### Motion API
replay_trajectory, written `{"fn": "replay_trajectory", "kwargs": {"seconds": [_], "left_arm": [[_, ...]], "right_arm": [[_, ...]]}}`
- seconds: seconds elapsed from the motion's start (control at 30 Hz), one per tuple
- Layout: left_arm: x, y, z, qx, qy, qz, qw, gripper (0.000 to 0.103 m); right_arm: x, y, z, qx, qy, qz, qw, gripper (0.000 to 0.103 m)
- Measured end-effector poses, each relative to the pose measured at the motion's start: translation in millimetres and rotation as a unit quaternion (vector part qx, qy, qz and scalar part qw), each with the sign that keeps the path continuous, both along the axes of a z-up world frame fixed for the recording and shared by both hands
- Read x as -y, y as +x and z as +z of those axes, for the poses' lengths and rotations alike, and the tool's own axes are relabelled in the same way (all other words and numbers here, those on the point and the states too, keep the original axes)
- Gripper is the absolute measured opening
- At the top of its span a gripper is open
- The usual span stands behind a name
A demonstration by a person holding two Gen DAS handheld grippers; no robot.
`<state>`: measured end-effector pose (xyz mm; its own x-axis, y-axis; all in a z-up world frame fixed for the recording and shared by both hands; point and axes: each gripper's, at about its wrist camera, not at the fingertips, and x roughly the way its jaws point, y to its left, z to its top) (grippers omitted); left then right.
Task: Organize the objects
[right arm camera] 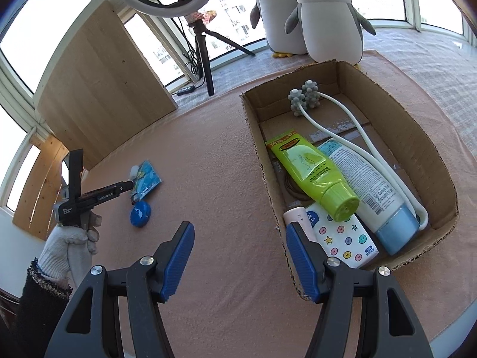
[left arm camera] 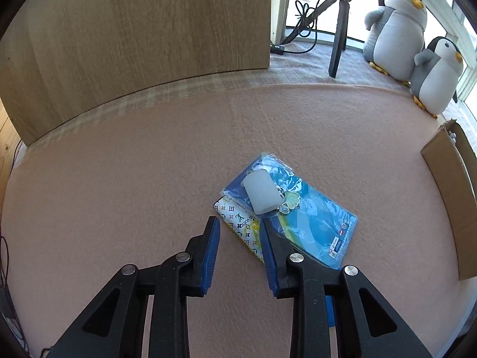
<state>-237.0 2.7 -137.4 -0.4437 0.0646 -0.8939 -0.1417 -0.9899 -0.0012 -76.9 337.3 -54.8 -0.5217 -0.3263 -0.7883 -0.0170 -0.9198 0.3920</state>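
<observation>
Blue packet (left arm camera: 310, 223) | corner behind left claw (left arm camera: 240, 223) | patterned pouch (left arm camera: 241, 223) half-covered

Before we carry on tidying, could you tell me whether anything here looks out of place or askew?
Yes. A small heap sits loose on the mat: a blue packet lies crooked over a patterned pouch, with a white block on top. A blue round case lies beside it, outside the cardboard box.

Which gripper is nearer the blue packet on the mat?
Left. The left gripper hovers right at the blue packet; the right gripper sits by the cardboard box, well away.
</observation>
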Motion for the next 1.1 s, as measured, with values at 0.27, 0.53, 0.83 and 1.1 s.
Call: {"fn": "replay_trajectory", "kwargs": {"seconds": [0.27, 0.53, 0.83, 1.1], "left_arm": [[-38.9, -16.9, -5.3, 0.001, -0.005, -0.035, 0.9994, 0.03], [-90.6, -16.2, -7.6, 0.008, 0.028, -0.094, 0.9951, 0.03], [-118.4, 1.3, -7.0, 0.008, 0.024, -0.137, 0.9903, 0.032], [-53.3, -0.9, -12.3, 0.023, 0.037, -0.064, 0.997, 0.033]], "right_arm": [[-7.6, -2.2, -0.5, 0.003, -0.003, 0.001, 1.0, 0.06], [-6.8, -5.4, -3.4, 0.007, -0.005, 0.008, 1.0, 0.06], [-1.4, -12.5, -2.9, 0.005, -0.008, 0.017, 1.0, 0.06], [18.6, -18.5, -3.6, 0.004, -0.011, 0.038, 0.999, 0.06]]}}
